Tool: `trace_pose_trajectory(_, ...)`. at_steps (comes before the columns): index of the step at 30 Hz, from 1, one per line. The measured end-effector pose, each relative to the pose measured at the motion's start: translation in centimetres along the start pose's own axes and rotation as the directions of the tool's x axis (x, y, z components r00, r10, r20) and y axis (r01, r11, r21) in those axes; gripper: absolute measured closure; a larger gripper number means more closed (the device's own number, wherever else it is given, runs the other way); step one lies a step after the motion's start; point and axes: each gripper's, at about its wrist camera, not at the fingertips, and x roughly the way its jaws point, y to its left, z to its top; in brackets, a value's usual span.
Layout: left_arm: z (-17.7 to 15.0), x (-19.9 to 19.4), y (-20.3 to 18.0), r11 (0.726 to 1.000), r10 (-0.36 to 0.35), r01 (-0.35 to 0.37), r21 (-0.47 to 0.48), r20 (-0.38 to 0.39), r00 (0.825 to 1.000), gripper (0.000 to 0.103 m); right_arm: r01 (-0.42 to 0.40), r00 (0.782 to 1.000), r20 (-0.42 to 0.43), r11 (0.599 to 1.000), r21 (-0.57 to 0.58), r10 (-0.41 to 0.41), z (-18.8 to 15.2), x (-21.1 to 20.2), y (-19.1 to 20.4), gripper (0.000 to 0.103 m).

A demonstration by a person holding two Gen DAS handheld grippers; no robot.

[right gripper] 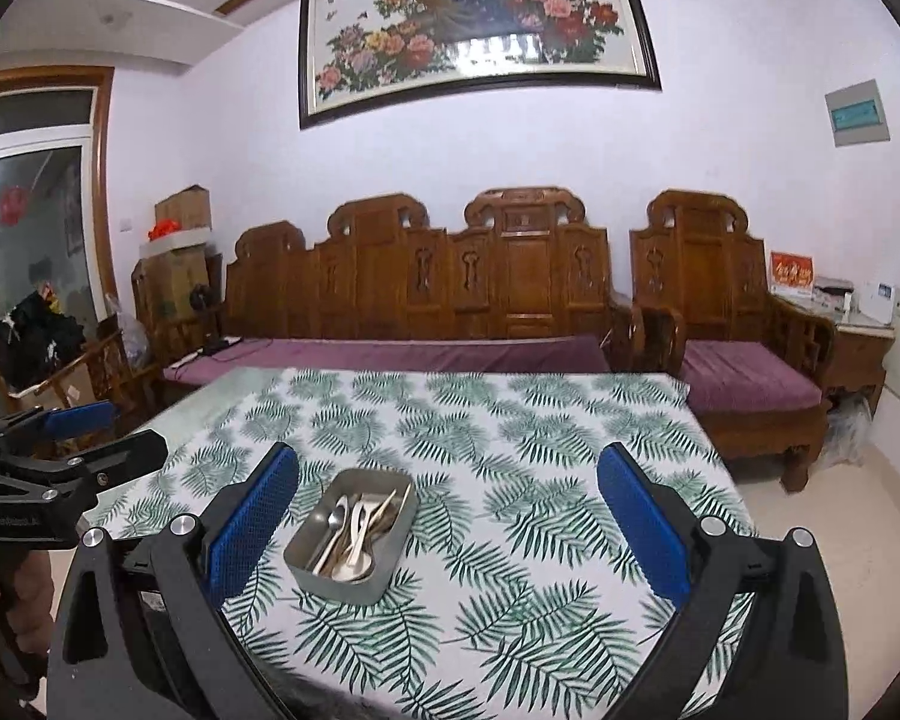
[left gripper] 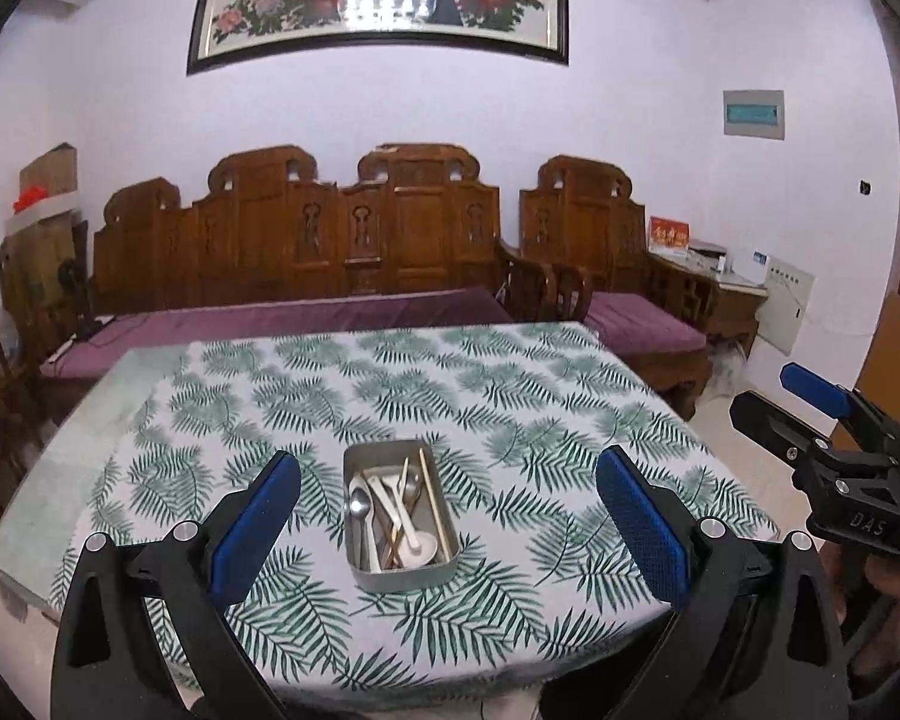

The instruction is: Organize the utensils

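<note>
A grey metal tray (left gripper: 444, 576) (right gripper: 306, 564) sits on the leaf-print tablecloth near the table's front edge. It holds metal spoons (left gripper: 360, 507) (right gripper: 333, 525), white spoons (left gripper: 417, 546) and wooden chopsticks (left gripper: 435, 501), all mixed together. My left gripper (left gripper: 447, 483) is open, held above and short of the tray, nothing between its blue pads. My right gripper (right gripper: 447, 483) is also open and empty, with the tray just inside its left finger. In the left wrist view the right gripper (left gripper: 774, 396) shows at the right edge; in the right wrist view the left gripper (right gripper: 102, 426) shows at the left.
The table (left gripper: 510, 384) (right gripper: 570, 420) carries only the tray. Behind it stand a carved wooden bench (left gripper: 306, 240) with a purple cushion and a matching armchair (left gripper: 618, 252). Cardboard boxes (right gripper: 180, 240) are stacked at the back left. A hand (right gripper: 12, 594) grips the left tool's handle.
</note>
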Motion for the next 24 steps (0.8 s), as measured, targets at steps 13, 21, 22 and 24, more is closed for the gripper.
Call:
trace_pose_trajectory(13,0.6,-3.1,-0.1,1.000,0.013,-0.011,-0.021,0.082,0.997,0.008,-0.068,0.997,0.045,0.998,-0.016,0.069,1.3,-1.9,1.0,0.003)
trace_pose_trajectory(21,0.6,-3.2,0.1,0.999,0.024,-0.022,-0.027,0.085,0.996,0.008,-0.079,0.996,0.043,0.997,-0.013,0.080,1.1,-1.9,1.1,0.003)
trace_pose_trajectory(22,0.6,-3.2,0.1,0.999,0.024,-0.022,-0.026,0.085,0.996,0.008,-0.080,0.996,0.041,0.997,-0.012,0.080,1.2,-1.8,1.0,0.003)
trace_pose_trajectory(24,0.6,-3.2,0.1,0.999,0.023,-0.021,-0.025,0.084,0.996,0.008,-0.081,0.996,0.039,0.997,-0.012,0.082,1.2,-1.8,1.0,0.003)
